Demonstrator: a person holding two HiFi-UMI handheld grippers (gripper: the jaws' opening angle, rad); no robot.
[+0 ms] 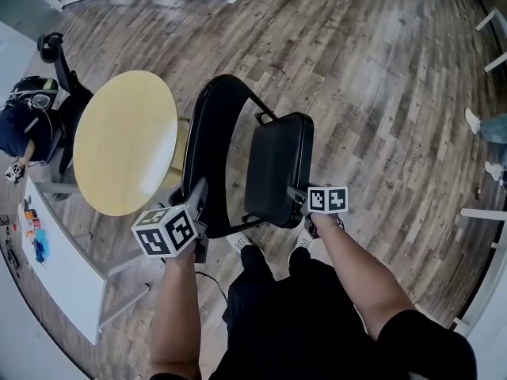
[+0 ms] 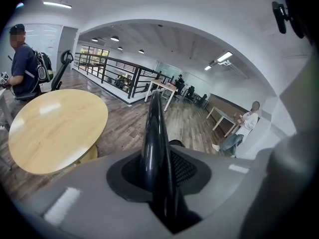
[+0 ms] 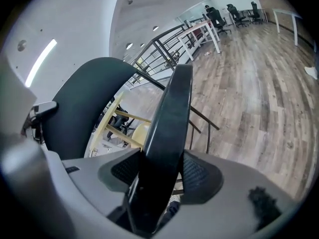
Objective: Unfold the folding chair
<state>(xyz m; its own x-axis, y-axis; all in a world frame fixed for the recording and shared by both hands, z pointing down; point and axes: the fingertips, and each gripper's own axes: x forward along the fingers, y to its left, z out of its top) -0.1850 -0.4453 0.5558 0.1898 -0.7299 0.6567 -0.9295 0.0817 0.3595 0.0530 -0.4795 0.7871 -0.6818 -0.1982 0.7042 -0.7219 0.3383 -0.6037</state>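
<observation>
Only gripper views show pads (image 2: 185, 167) clamping — backrest (image 2: 153, 128), seat (image 3: 169, 128).

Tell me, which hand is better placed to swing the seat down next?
The right gripper, probably: its jaws clamp the edge of the seat, while the left gripper grips the backrest.

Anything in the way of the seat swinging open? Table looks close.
Nothing visible blocks the seat. The left gripper is shut on the backrest, the right gripper on the seat. The round table stands close left of the backrest, not under the seat.
</observation>
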